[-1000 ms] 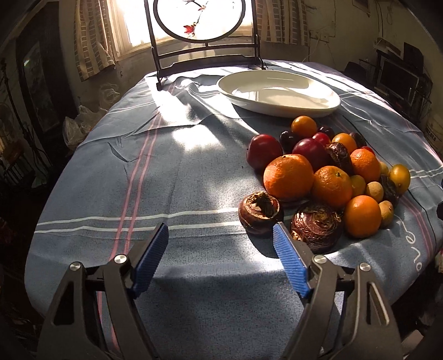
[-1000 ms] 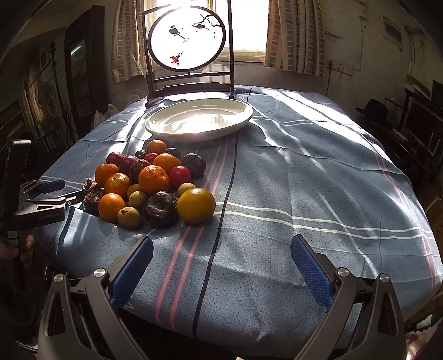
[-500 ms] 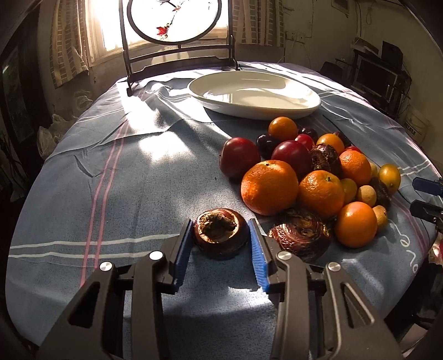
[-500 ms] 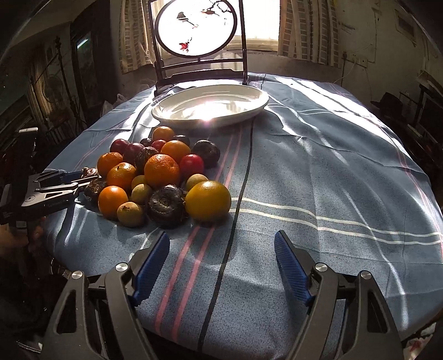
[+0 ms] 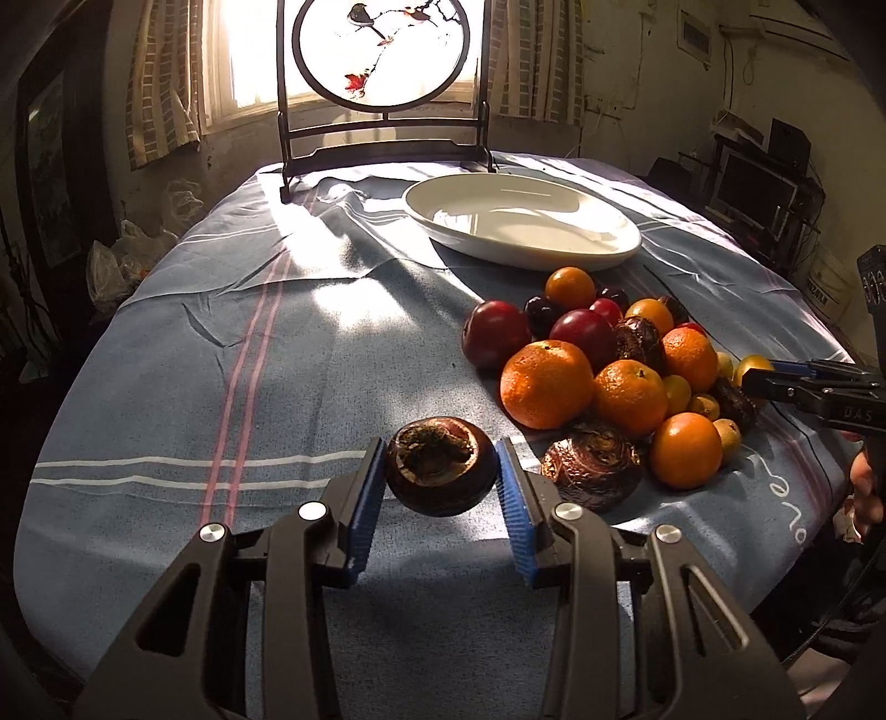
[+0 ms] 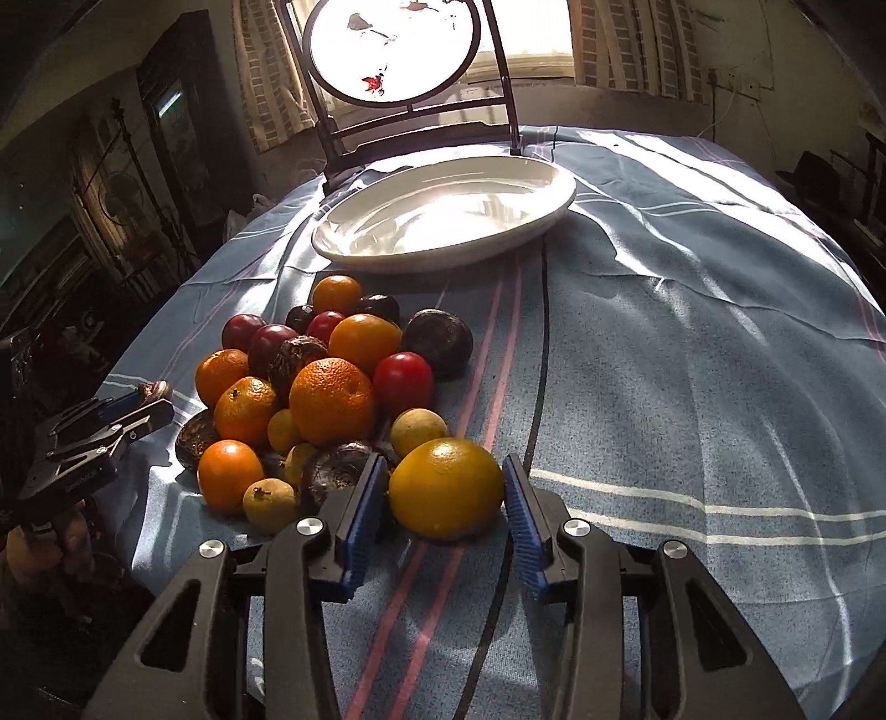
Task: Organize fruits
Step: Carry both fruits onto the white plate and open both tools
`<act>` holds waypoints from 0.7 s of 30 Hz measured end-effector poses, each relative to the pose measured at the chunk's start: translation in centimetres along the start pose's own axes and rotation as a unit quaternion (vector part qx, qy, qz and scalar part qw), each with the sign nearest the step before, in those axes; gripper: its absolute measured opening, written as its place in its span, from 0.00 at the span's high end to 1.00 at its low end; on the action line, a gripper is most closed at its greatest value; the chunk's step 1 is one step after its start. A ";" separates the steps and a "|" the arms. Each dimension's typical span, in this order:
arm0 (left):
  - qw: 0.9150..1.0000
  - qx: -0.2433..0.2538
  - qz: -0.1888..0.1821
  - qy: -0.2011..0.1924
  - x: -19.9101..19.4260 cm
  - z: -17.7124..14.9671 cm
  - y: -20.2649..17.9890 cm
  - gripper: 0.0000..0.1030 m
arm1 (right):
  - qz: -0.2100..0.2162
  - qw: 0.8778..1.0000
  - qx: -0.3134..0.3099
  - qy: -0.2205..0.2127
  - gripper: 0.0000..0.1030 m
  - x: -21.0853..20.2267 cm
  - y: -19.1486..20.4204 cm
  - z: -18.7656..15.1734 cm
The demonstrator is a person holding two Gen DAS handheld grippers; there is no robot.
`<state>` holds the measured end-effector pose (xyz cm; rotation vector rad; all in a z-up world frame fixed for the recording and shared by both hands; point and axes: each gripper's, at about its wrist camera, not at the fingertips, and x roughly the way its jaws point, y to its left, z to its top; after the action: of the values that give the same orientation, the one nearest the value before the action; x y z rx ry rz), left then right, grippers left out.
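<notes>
1. The left claw (image 5: 441,479) is clamped on a dark brown mangosteen (image 5: 440,466); both blue pads (image 5: 366,493) press its sides, and it sits clear of the cloth, casting a shadow beneath.
2. The right claw (image 6: 444,490) has its jaws closing around a yellow-orange citrus fruit (image 6: 446,487), which rests on the cloth between the pads (image 6: 523,512); the pads stand right at its sides, and whether they press on it cannot be told.
3. Just beside the left claw lies a second mangosteen (image 5: 591,468) at the near edge of the fruit pile (image 5: 609,360).
4. The pile holds oranges (image 5: 545,383), red plums (image 5: 494,334), dark fruits and small yellow-green ones, all bunched on the blue striped tablecloth (image 5: 221,354) covering the counter.
5. Beyond the pile sits an oval white platter (image 5: 609,249), with no fruit on it.
6. Behind the platter stands a round painted screen (image 5: 382,52) in a dark frame, backlit by the window.
</notes>
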<state>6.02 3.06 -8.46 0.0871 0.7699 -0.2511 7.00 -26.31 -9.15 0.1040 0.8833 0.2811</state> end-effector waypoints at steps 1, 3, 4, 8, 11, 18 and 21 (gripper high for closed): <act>1.000 -0.001 -0.002 -0.001 -0.1 0.0 0.0 0.63 | 0.002 1.000 -0.001 0.001 0.59 -0.1 0.0 -0.1; 1.000 -0.007 -0.006 -0.002 -0.1 0.1 0.0 0.63 | 0.016 1.000 0.012 -0.002 0.59 -0.4 -0.4 -0.3; 1.000 -0.010 -0.009 -0.003 -0.2 0.2 0.1 0.63 | 0.027 0.999 0.022 -0.006 0.59 -0.6 -0.7 -0.3; 1.000 -0.003 -0.014 -0.011 -0.3 1.9 -0.4 0.63 | 0.034 0.998 0.025 -0.047 0.59 -2.1 -1.2 1.7; 1.000 0.018 -0.022 -0.009 0.8 4.6 -1.4 0.63 | 0.040 0.997 0.022 -0.058 0.59 -2.2 -1.2 5.2; 0.998 0.048 -0.035 -0.001 6.5 12.9 -4.7 0.62 | 0.025 0.999 0.031 -0.033 0.59 3.5 -1.1 13.6; 0.998 0.042 -0.041 0.019 9.6 15.2 -5.4 0.62 | 0.025 0.998 0.046 -0.020 0.58 6.0 -1.5 15.3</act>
<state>21.58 -6.61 -4.17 0.1396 0.8017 -0.3602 22.76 -25.63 -4.24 0.2172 0.8549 0.2849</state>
